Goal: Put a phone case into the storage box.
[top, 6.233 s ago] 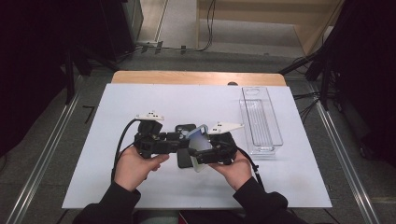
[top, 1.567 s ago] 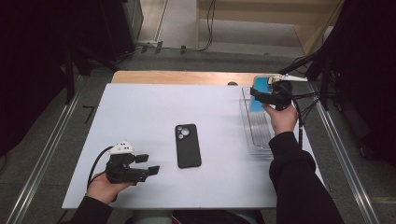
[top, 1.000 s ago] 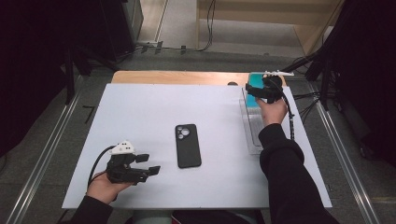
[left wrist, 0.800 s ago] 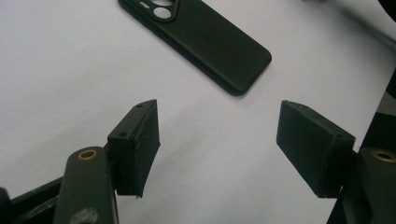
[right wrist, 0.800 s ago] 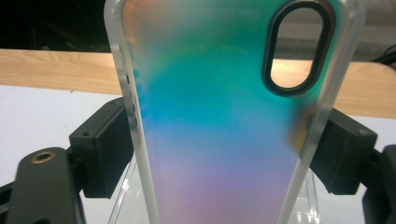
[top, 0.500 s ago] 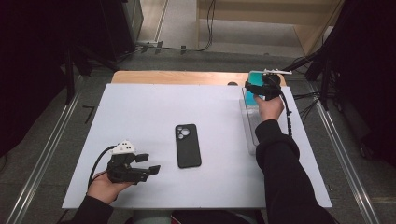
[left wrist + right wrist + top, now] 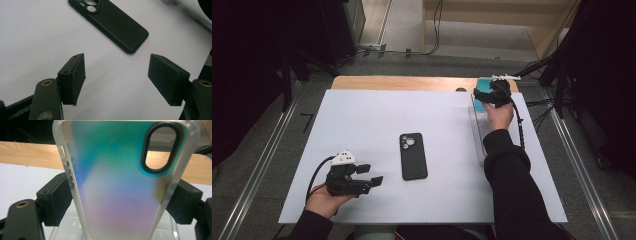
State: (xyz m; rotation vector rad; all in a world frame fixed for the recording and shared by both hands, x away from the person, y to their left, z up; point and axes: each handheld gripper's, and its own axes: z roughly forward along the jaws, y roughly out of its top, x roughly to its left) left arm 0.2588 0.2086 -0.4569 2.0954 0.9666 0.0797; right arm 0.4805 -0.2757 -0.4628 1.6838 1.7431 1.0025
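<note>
Right gripper point(image 7: 120, 195) clamps iridescent phone case point(image 7: 120, 177), camera cutout visible close-up

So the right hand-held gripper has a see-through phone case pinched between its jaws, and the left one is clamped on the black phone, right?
Not quite. The left hand-held gripper is open and holds nothing: the left gripper view shows the black phone lying on the table beyond its jaws. The right hand-held gripper does pinch the see-through phone case.
</note>
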